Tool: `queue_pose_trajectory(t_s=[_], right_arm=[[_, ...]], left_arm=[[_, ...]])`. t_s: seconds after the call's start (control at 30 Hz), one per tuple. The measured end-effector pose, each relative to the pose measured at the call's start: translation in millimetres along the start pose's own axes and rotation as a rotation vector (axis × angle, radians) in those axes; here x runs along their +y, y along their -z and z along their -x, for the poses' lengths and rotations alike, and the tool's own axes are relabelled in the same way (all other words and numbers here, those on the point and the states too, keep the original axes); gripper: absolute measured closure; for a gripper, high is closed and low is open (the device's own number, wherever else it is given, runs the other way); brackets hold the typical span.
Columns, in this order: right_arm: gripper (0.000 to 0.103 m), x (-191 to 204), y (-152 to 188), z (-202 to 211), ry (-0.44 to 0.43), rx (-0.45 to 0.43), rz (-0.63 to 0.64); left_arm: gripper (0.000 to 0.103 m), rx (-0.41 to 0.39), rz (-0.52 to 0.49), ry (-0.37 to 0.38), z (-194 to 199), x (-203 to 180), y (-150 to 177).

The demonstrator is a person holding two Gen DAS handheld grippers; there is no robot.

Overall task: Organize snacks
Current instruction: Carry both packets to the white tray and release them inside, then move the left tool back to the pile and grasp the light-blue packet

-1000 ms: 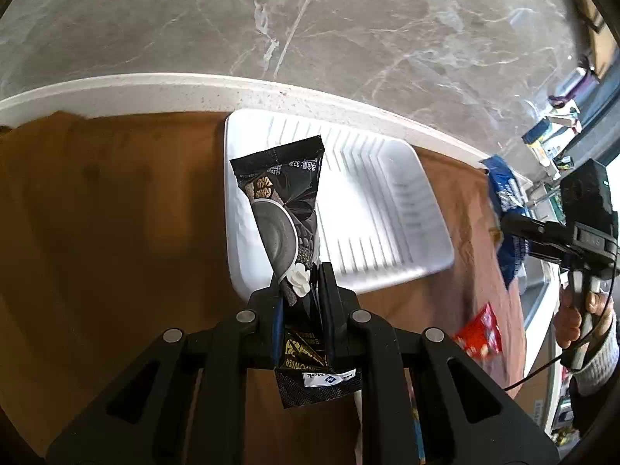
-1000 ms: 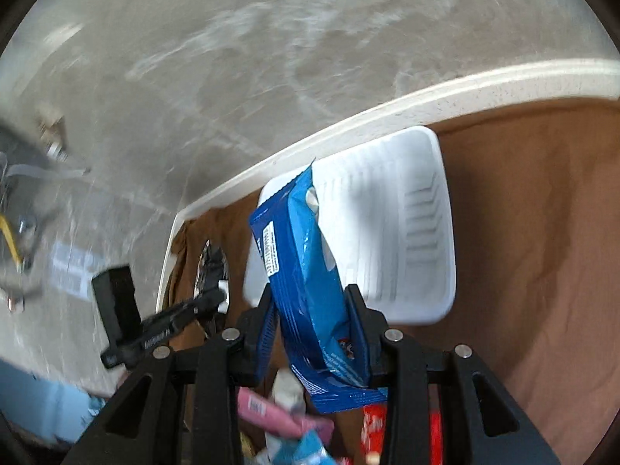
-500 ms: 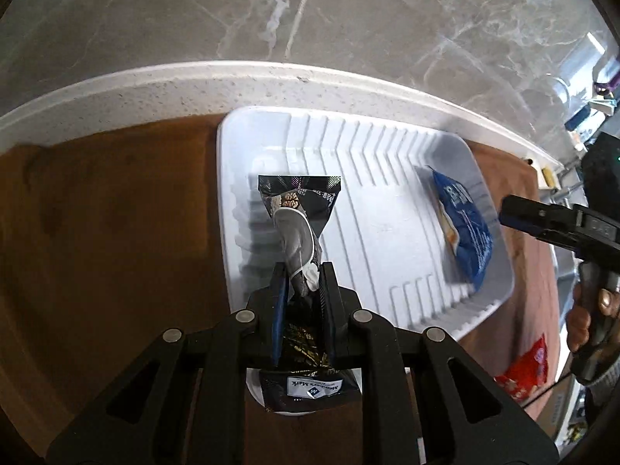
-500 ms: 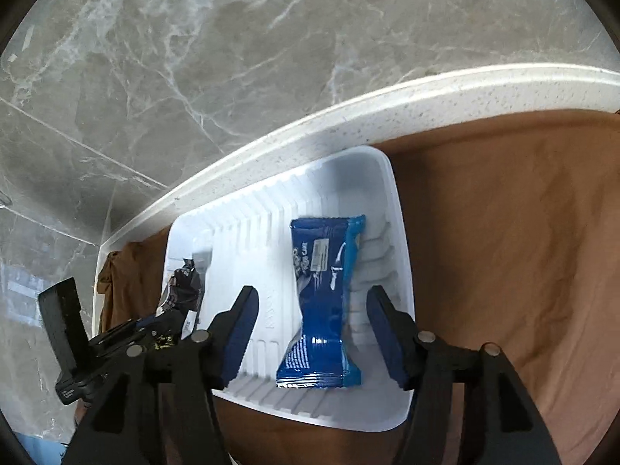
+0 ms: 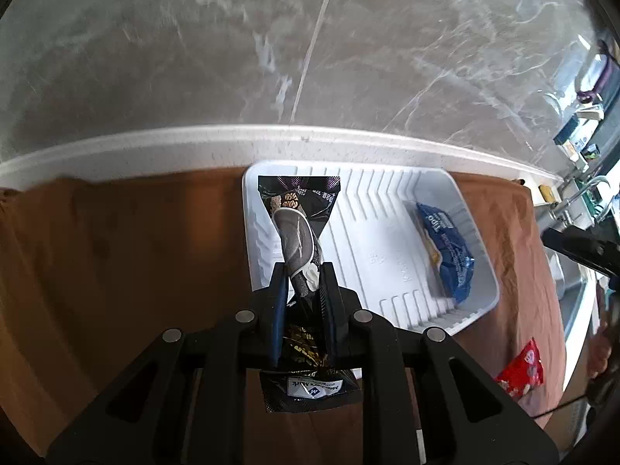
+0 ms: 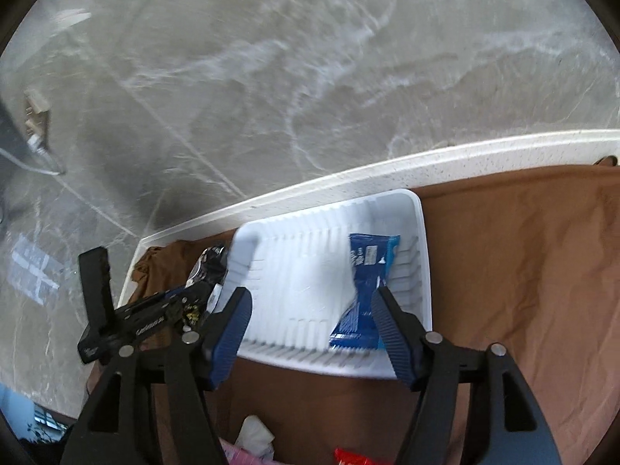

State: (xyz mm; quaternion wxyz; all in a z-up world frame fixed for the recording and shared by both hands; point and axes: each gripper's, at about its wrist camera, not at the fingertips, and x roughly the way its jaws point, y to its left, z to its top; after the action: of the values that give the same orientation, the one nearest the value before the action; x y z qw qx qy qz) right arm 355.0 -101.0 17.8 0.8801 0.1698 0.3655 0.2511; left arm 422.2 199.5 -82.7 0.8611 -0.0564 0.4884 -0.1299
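Observation:
My left gripper (image 5: pixel 304 273) is shut on a black snack packet (image 5: pixel 298 209), which sticks out over the left end of the white ribbed tray (image 5: pixel 387 240). A blue snack packet (image 5: pixel 445 248) lies flat at the tray's right end. In the right wrist view my right gripper (image 6: pixel 310 302) hangs just before the tray (image 6: pixel 302 271), its jaws opening and nothing pressed between them. The blue packet (image 6: pixel 368 271) lies beyond the right fingertip (image 6: pixel 387 317). The left gripper (image 6: pixel 170 310) with the black packet (image 6: pixel 207 271) shows at the tray's left.
A brown cloth (image 5: pixel 116 252) covers the counter, bounded by a white ledge (image 5: pixel 155 147) and a marble wall. A red packet (image 5: pixel 523 368) lies near the cloth's right side. A pink packet and a white wrapper (image 6: pixel 255 434) lie below the right gripper, beside another red packet (image 6: pixel 352 459).
The right gripper let go of the blue packet, which now lies in the tray, and opened wide. The left gripper keeps the black packet, swung over the tray's left end.

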Motion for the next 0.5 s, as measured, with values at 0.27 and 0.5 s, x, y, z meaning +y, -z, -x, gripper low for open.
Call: queue_pose_trajectory(t_s=[0.27,0.5], right_arm=[[0.032,8.0,32.6,36.2,-0.022,-0.037,-0.005],[0.031,5.5,50.7,51.2,-0.022,-0.037,-0.037]], left_arm=[[0.087,0.063,-0.026,-0.038,-29.1,-6.9,3.8],[0.087,0.093,0.012,-0.021,-42.7,-3.9,9.7]])
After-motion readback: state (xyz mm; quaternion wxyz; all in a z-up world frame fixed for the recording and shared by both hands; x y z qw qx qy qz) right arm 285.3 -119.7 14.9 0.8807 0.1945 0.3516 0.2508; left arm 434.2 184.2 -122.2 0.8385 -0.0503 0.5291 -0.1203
